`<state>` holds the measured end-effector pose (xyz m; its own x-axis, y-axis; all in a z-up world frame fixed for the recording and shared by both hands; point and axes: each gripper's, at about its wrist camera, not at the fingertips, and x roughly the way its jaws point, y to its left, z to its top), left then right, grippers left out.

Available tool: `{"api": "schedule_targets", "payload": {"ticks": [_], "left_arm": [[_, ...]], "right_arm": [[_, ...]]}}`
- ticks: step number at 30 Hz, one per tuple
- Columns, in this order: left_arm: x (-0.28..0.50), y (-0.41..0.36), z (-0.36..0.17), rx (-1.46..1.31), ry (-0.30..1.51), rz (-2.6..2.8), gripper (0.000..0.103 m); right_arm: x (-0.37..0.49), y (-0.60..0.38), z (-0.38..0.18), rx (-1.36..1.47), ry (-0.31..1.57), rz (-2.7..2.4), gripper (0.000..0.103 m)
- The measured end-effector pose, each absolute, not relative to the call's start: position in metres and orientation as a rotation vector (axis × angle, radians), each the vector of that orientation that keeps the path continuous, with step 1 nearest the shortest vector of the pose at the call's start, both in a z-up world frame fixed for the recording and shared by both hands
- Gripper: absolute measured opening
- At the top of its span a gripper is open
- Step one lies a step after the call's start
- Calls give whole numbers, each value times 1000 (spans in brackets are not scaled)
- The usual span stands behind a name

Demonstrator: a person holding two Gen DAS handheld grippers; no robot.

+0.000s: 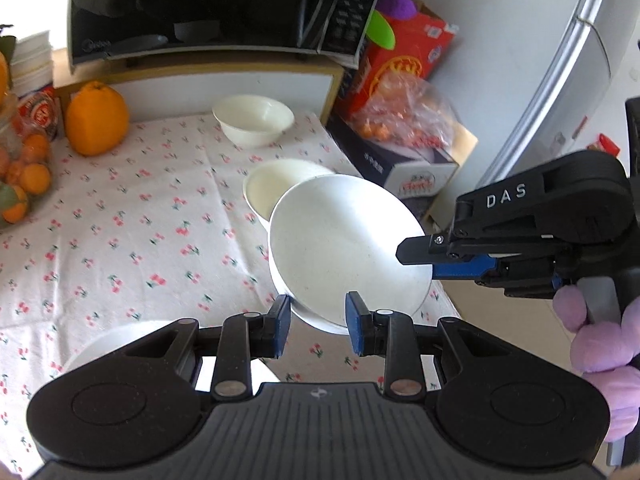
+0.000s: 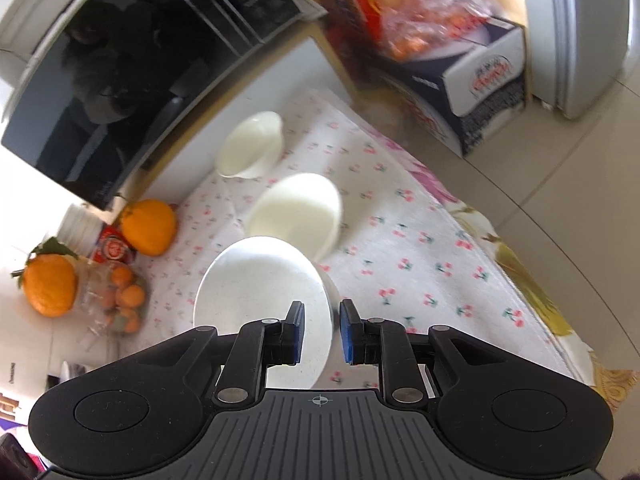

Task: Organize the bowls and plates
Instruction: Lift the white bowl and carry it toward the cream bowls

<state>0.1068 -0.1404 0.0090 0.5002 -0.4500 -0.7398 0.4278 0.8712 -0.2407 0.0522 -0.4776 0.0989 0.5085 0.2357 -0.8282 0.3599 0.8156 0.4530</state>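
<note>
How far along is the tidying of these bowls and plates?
Early, it seems. Done: no stack shows yet. In hand: the right gripper grips a tilted white speckled bowl by its rim, above a cream bowl on the cherry-print cloth. Left: another cream bowl sits alone near the black microwave; the left gripper is empty.

We see bare tablecloth open toward nine o'clock, microwave walling twelve, fruit crowding ten, boxes blocking two, bowls dotting the middle.
</note>
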Motion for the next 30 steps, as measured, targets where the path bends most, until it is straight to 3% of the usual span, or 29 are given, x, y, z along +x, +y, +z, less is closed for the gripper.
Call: {"api": "schedule_targets", "payload": {"ticks": [30], "left_arm": [[111, -158, -23, 36, 1048, -531, 27]], "right_arm": [[60, -487, 53, 623, 1219, -140, 21]]}}
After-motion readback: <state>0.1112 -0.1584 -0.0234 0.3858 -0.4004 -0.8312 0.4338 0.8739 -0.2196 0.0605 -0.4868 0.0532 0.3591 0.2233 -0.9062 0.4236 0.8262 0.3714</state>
